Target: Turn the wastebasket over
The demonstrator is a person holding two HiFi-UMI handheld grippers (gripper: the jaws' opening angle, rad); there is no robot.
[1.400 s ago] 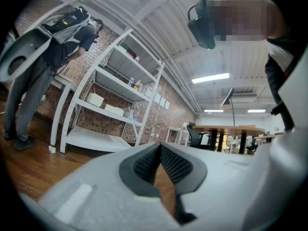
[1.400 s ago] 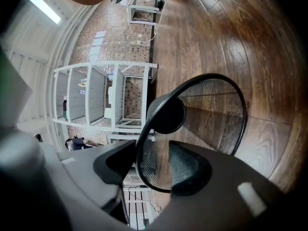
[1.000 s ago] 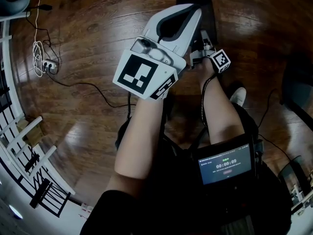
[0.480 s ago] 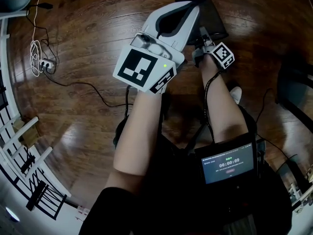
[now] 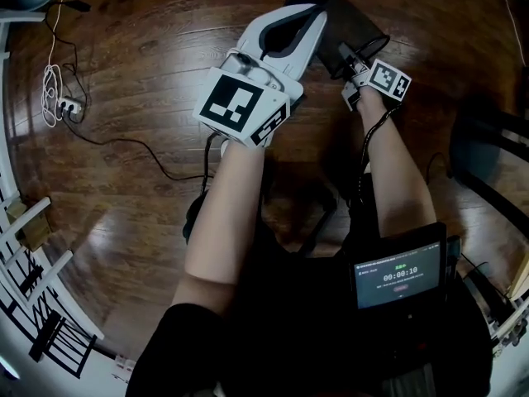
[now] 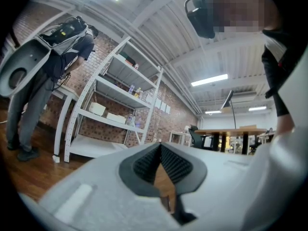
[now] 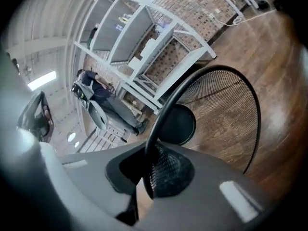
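Black wire-mesh wastebasket [image 5: 351, 19] with a solid round base, tilted at top centre of the head view. We note the right gripper [image 5: 345, 56] clamped on its rim. Left gripper [image 5: 307, 15] jaws together, empty. Wood floor [image 5: 140, 73] lies bare to the left; cable [image 5: 124, 143] beyond.

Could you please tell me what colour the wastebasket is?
The round wire-mesh wastebasket is black, clearest in the right gripper view.
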